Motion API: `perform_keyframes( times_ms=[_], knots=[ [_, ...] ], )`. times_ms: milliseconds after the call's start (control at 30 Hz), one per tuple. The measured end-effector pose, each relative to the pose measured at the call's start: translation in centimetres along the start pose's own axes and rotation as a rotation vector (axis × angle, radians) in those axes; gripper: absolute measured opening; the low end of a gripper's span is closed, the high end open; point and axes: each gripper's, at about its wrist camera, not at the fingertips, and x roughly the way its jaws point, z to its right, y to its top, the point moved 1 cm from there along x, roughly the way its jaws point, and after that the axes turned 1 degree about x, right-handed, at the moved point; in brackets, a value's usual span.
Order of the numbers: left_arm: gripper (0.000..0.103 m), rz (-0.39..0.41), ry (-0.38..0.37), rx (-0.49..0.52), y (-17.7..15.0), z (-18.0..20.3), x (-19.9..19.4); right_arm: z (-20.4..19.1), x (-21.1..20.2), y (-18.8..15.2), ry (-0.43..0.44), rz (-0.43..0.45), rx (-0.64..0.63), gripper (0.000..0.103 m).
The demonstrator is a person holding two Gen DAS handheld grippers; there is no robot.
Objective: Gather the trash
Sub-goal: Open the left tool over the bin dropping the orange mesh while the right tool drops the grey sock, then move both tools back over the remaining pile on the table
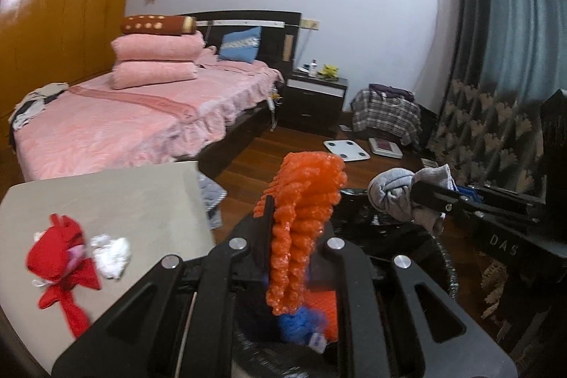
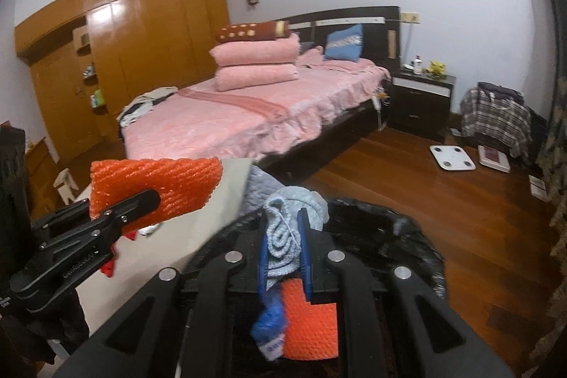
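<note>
- Left wrist view: my left gripper [image 1: 301, 229] is clamped on an orange foam net [image 1: 304, 222], whose long axis runs up and away between my fingers, top end curling over.
- Its surface is bubbly, ridged mesh, soft and springy.
- My right gripper [image 2: 285, 236] is clamped on a grey knit cloth [image 2: 290, 218], bunched into a lump with a loose thread trailing down.
- Both grippers hang over a black bin bag [image 2: 389, 232], glossy and crinkled; inside lie another orange net piece [image 2: 312, 325] and something blue [image 2: 269, 325], partly hidden by my fingers.
- On the beige table [image 1: 124, 201] at my left sit a red cloth bundle [image 1: 60, 268], blurred, and a white crumpled wad [image 1: 110, 254] just beside it.
- Behind stands a bed [image 1: 124, 119] under pink plush covers.
</note>
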Motion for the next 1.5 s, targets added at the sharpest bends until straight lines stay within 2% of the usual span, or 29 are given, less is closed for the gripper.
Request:
perform_keyframes(
  times_ms=[67,133,167,233,300,400,433,500,733,1033,1300,1500],
  knots=[
    [0.021,-0.012,-0.035,0.011,0.0,0.9,1.0,0.9,0.1,-0.2,-0.021,-0.007,0.006,0.019],
    [0.049,-0.02,-0.057,0.009,-0.1,1.3,1.8,1.8,0.3,-0.5,-0.043,-0.016,0.014,0.021],
    [0.053,-0.024,-0.069,0.0,-0.3,1.3,2.0,2.1,0.2,-0.5,-0.052,-0.017,0.017,0.024],
    [0.063,-0.034,-0.078,-0.014,-0.6,1.2,2.2,2.7,-0.1,-0.7,-0.07,-0.009,0.024,0.04],
    [0.07,-0.035,-0.072,-0.021,-0.8,0.9,1.8,3.0,-0.4,-0.9,-0.083,-0.003,0.027,0.05],
    [0.08,-0.022,-0.042,-0.019,-0.9,0.1,0.8,3.0,-0.5,-0.9,-0.096,0.012,0.026,0.081],
    [0.084,-0.014,-0.02,-0.018,-0.9,-0.5,0.1,2.8,-0.6,-0.9,-0.096,0.016,0.024,0.088],
    [0.088,-0.004,0.018,-0.025,-0.8,-1.5,-0.9,2.2,-0.7,-0.7,-0.084,0.026,0.02,0.098],
    [0.091,0.02,0.151,-0.087,-1.0,-6.3,-4.8,-1.7,-0.2,0.2,-0.009,0.045,-0.018,0.097],
    [0.091,0.032,0.355,-0.146,-2.6,-13.9,-9.3,-8.7,3.4,0.5,0.08,0.01,-0.057,0.097],
    [0.091,0.044,0.456,-0.196,-3.8,-19.4,-11.1,-14.7,7.7,0.4,0.143,-0.027,-0.081,0.097],
    [0.091,0.025,0.504,-0.226,-4.4,-23.3,-10.6,-18.9,11.8,-0.5,0.164,-0.067,-0.125,0.097]
  ],
)
